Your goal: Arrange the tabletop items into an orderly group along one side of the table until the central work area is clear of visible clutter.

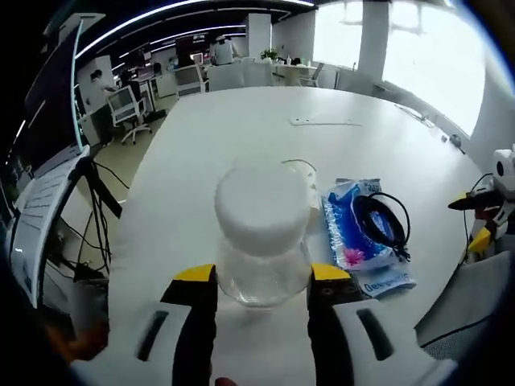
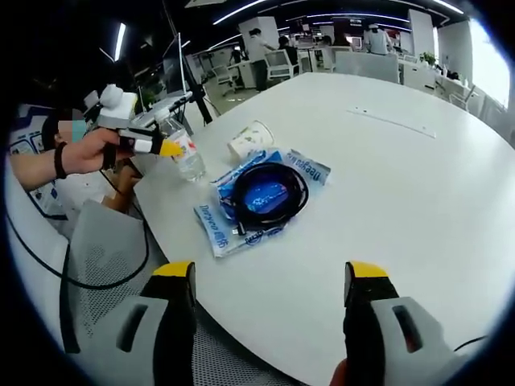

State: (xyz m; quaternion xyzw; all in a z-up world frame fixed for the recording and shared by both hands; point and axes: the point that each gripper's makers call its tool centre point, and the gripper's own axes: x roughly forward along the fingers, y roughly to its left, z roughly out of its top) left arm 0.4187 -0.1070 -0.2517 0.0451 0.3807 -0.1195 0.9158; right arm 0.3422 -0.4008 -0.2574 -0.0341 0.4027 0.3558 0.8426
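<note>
1. Two grippers: my left gripper (image 1: 263, 283) is clamped on the clear bottle (image 1: 263, 241), upright near the table edge (image 2: 265, 322).
2. My right gripper (image 2: 269, 277) is wide apart, empty; the wipes pack (image 2: 261, 197) with its cable coil (image 2: 265, 193) sits at 12 o'clock, the nearer reach.

Clear plastic bottle with a white cap (image 1: 263, 241), blue-and-white printed tissue pack (image 2: 261, 199), black coiled cable (image 2: 269, 193), white paper cup (image 2: 249, 141), plain white round table (image 2: 418, 185), yellow-tipped white-and-black left gripper (image 1: 263, 283), yellow-tipped right gripper (image 2: 269, 277)
</note>
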